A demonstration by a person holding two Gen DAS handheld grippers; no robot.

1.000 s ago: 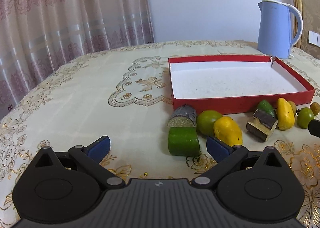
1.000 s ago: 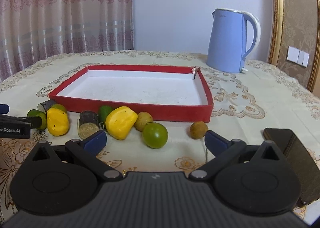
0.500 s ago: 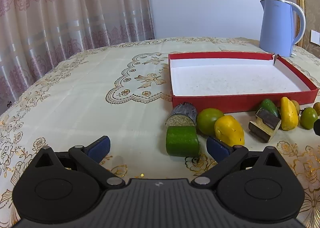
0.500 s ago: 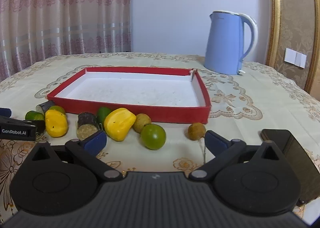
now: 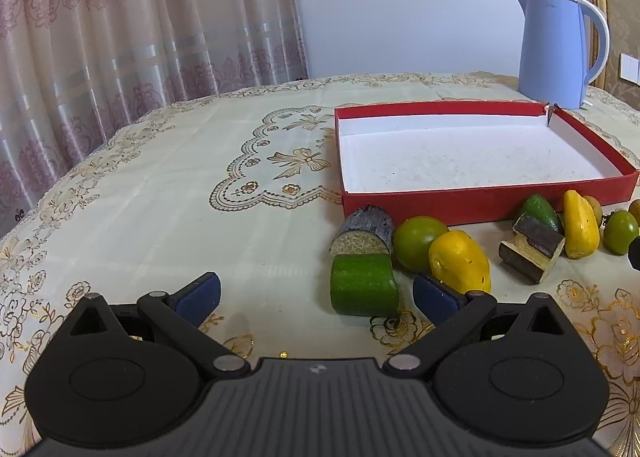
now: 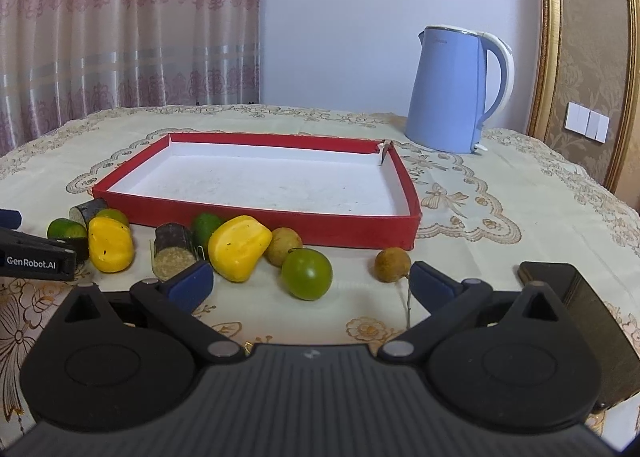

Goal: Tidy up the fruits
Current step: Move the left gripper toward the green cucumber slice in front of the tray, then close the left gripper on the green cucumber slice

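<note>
A shallow red tray (image 5: 472, 203) (image 6: 256, 213) with a white floor lies on the table with nothing in it. Fruit lies along its near wall. In the left wrist view a green cut piece (image 5: 363, 285), a dark cut piece (image 5: 362, 235), a round green fruit (image 5: 416, 241) and a yellow fruit (image 5: 460, 267) lie just ahead of my left gripper (image 5: 316, 293), which is open and empty. In the right wrist view a yellow fruit (image 6: 238, 247), a round green fruit (image 6: 307, 273) and a small brown fruit (image 6: 393, 264) lie ahead of my right gripper (image 6: 310, 285), also open and empty.
A blue kettle (image 5: 560, 51) (image 6: 460, 91) stands behind the tray at the right. A dark flat object (image 6: 576, 305) lies at the right of the right gripper. The left gripper's body (image 6: 36, 253) shows at the right wrist view's left edge. Curtains hang behind the table.
Both cameras have tilted up a little and the scene sits lower in the frames. The fruits and tray have not moved. Both grippers stay open.
</note>
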